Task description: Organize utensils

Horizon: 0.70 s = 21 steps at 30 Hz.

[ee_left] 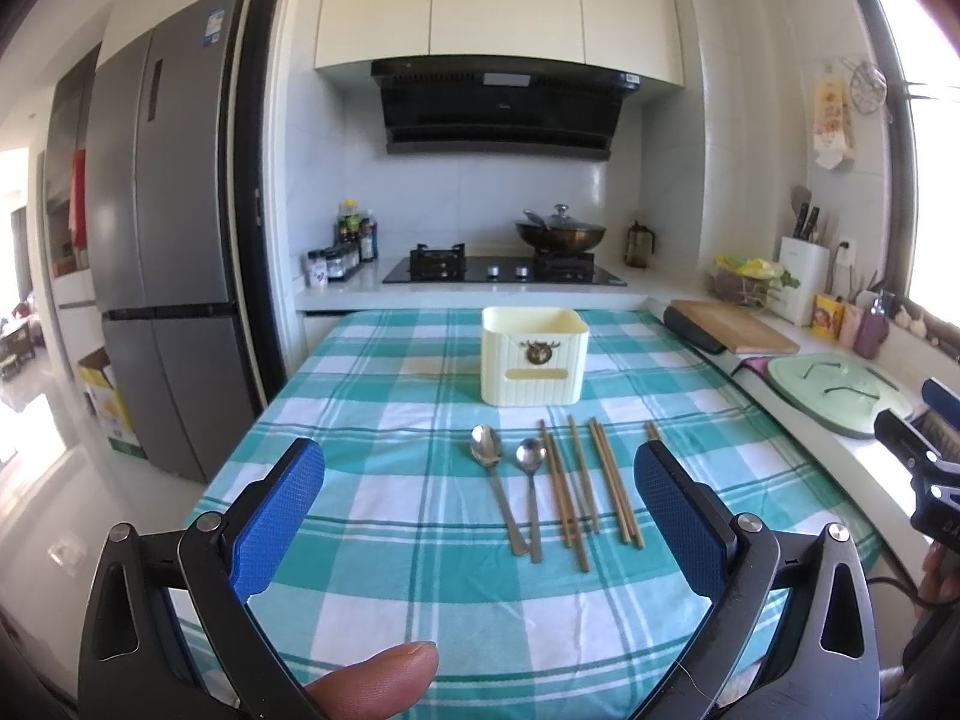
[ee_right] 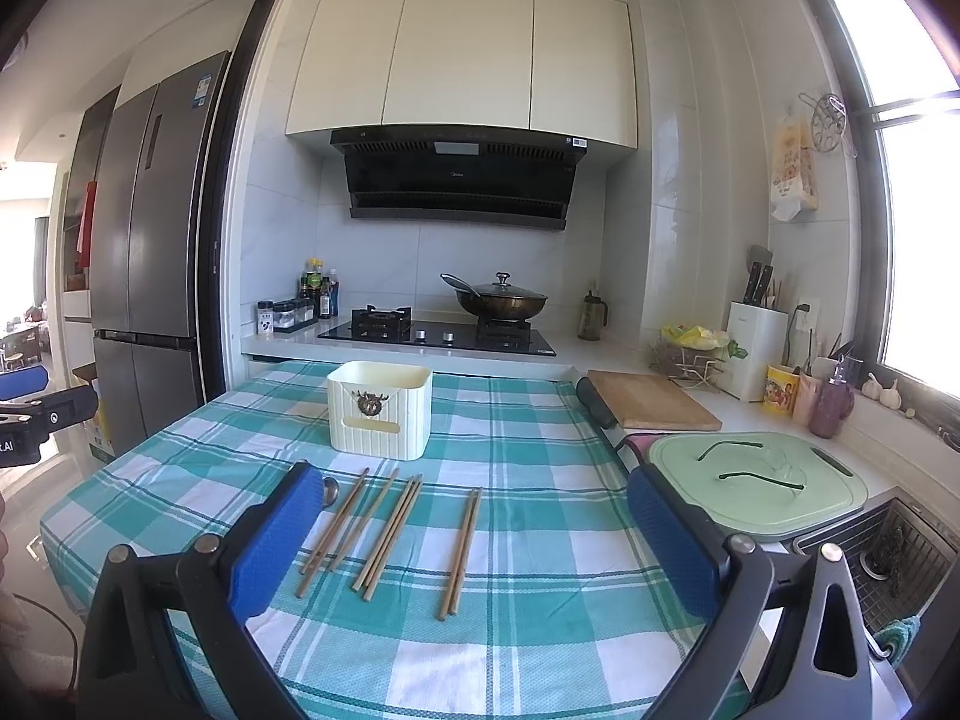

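Note:
Two metal spoons (ee_left: pixel 501 483) and several wooden chopsticks (ee_left: pixel 591 495) lie side by side on the teal checked tablecloth (ee_left: pixel 384 396). Behind them stands a cream ribbed utensil holder (ee_left: pixel 534 357), empty at its rim. My left gripper (ee_left: pixel 480 468) hovers open over the near part of the table, nothing between its blue pads. In the right wrist view the chopsticks (ee_right: pixel 390 531) lie ahead, a separate pair (ee_right: pixel 461 552) to their right, the holder (ee_right: pixel 380 409) beyond. A spoon bowl (ee_right: pixel 330 491) peeks past the left finger. My right gripper (ee_right: pixel 471 501) is open and empty.
A green cutting board (ee_right: pixel 759 483) and a wooden board (ee_right: pixel 651 401) lie on the counter right of the table; a sink (ee_right: pixel 894 546) is nearer. A stove with a wok (ee_right: pixel 501 300) sits behind. A fridge (ee_left: pixel 162 228) stands left. A fingertip (ee_left: pixel 378 681) shows at the bottom.

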{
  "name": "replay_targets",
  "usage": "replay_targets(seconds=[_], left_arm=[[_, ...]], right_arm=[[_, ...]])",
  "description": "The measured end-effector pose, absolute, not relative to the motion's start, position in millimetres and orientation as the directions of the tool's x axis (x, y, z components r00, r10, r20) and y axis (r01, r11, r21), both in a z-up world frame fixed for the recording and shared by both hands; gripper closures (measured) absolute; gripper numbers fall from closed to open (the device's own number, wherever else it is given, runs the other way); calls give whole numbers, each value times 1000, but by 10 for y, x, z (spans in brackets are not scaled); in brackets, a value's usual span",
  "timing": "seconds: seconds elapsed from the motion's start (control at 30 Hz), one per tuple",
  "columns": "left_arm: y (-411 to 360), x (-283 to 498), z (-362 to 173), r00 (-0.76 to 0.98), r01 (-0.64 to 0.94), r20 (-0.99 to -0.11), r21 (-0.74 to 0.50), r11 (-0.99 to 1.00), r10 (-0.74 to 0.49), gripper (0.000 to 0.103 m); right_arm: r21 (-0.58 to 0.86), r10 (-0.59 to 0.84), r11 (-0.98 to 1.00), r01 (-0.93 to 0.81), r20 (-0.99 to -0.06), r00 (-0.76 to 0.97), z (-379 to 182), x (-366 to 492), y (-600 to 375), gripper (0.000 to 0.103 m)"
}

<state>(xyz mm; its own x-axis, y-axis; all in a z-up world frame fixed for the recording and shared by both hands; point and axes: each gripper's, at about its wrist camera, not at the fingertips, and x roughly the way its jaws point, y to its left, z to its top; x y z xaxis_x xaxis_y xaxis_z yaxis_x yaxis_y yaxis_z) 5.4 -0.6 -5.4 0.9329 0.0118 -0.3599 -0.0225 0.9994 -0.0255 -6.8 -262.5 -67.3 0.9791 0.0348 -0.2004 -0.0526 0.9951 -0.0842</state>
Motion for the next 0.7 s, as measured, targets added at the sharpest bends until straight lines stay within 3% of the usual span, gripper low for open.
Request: replay_targets(seconds=[0.7], left_arm=[[18,59,-35,947,-19,-321,-54,998,1,0]], right_arm=[[-88,35,995,-53,-203,979,-660,-65,-2626,0]])
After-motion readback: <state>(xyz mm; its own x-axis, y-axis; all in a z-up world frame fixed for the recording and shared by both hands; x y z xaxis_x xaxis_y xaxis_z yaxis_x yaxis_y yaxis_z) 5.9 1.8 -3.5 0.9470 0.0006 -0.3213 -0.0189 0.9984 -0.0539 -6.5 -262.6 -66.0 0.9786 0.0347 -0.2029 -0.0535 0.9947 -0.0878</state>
